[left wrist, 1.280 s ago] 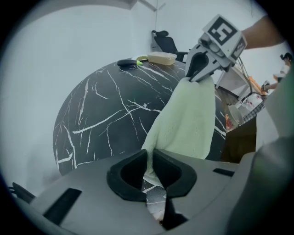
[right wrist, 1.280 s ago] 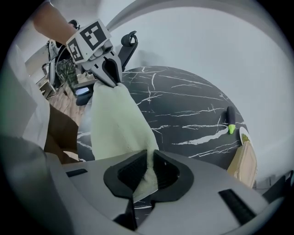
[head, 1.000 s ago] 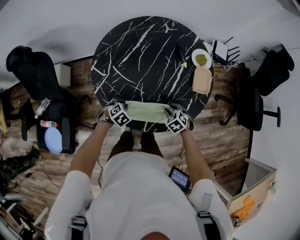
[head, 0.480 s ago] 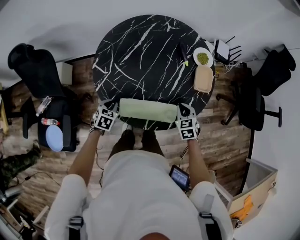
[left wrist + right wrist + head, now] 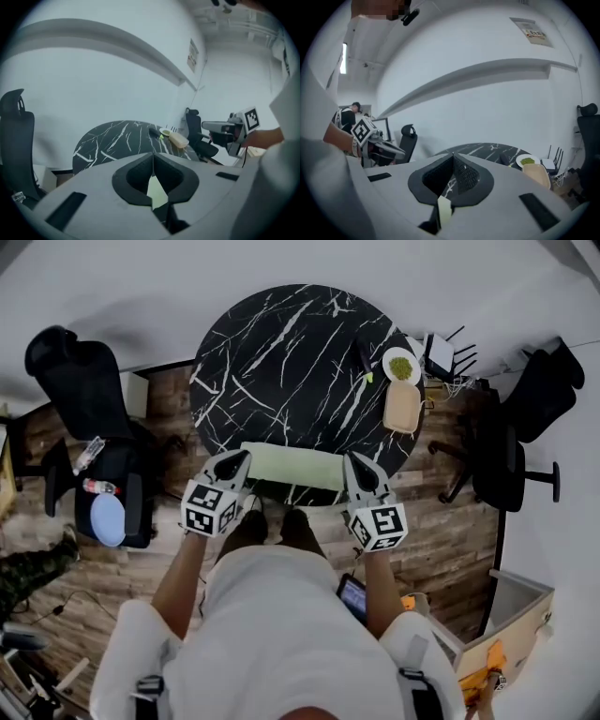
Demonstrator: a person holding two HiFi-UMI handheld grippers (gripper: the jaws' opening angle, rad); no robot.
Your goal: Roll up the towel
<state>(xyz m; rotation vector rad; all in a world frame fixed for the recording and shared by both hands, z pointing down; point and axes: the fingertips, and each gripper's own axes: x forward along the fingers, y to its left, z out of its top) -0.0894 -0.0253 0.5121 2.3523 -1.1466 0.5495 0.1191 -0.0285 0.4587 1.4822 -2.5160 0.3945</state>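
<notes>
Both grippers are now hanging above the table edge, lifted off the ends of the towel (image 5: pixel 292 465) where they were resting a second ago. The pale green towel is lying as a long roll across the near rim of the round black marble table (image 5: pixel 281 352), just below the middle of the head view, with nothing touching it.

The left gripper (image 5: pixel 240 459) is hovering over the roll's left end and the right gripper (image 5: pixel 356 465) over its right end, each tilting slightly downward. In the left gripper view the jaws are meeting tip to tip, gripping nothing, and a sliver of the green roll is showing through the gap behind the tips. In the right gripper view the jaws are likewise pressed together and empty, with a pale strip showing below them.

At the table's upper right edge a white plate (image 5: pixel 401 364) is carrying something green, and a tan dish (image 5: pixel 402 406) is sitting just below it. A black office chair (image 5: pixel 80 381) is standing at the left of the frame and another chair (image 5: pixel 511 446) at the right, both on the wooden floor (image 5: pixel 441 521). The person in a white top (image 5: pixel 272 634) is filling the bottom of the frame.
</notes>
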